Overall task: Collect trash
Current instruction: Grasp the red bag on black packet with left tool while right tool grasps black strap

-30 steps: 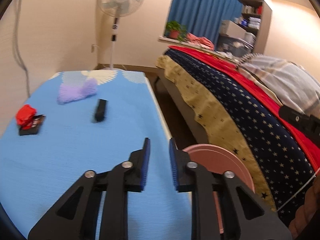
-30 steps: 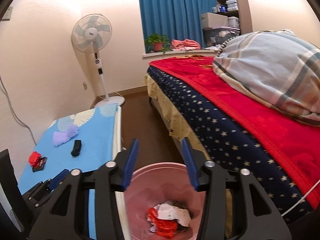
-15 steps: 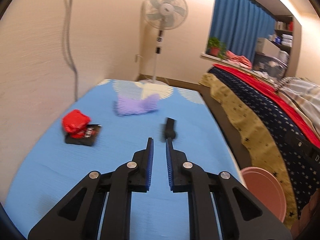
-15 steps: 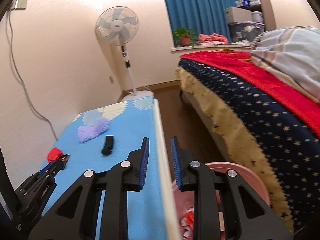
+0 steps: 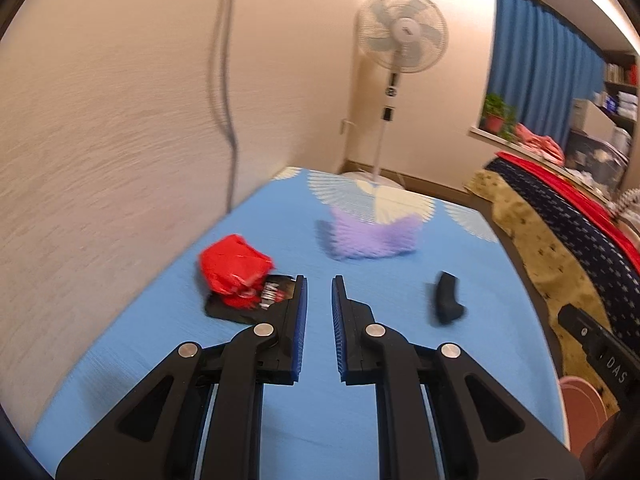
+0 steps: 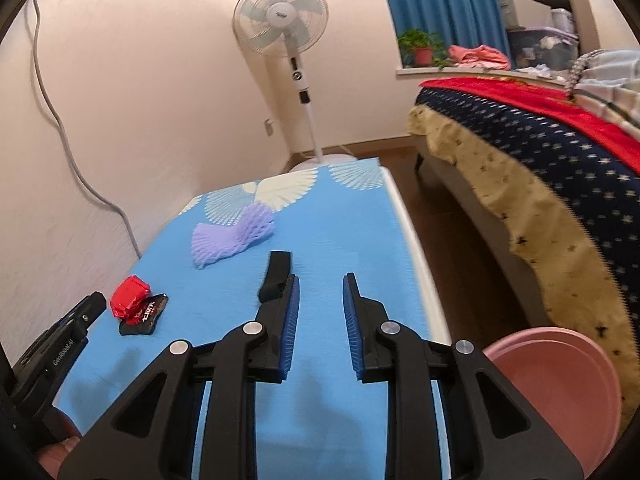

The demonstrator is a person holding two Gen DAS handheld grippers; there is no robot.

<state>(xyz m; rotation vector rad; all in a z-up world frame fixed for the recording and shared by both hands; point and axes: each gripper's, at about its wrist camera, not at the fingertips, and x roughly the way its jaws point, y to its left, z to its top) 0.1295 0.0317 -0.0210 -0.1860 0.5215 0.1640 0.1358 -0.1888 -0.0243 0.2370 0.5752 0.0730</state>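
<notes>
On the blue table lie a crumpled red wrapper on a black wrapper, a purple foam net and a black object. My left gripper is open and empty, just right of the black wrapper. My right gripper is open and empty over the table, its left finger beside the black object. The red wrapper, black wrapper and foam net show left of it. The pink trash bin stands at the table's right edge.
A standing fan is beyond the table's far end. A bed with starred and red blankets runs along the right, with a strip of wooden floor between. A grey cable hangs on the left wall.
Both grippers swung left, away from the bin and over the table. The left gripper neared the red and black wrappers and opened slightly. The right gripper, first narrowing, opened a little again.
</notes>
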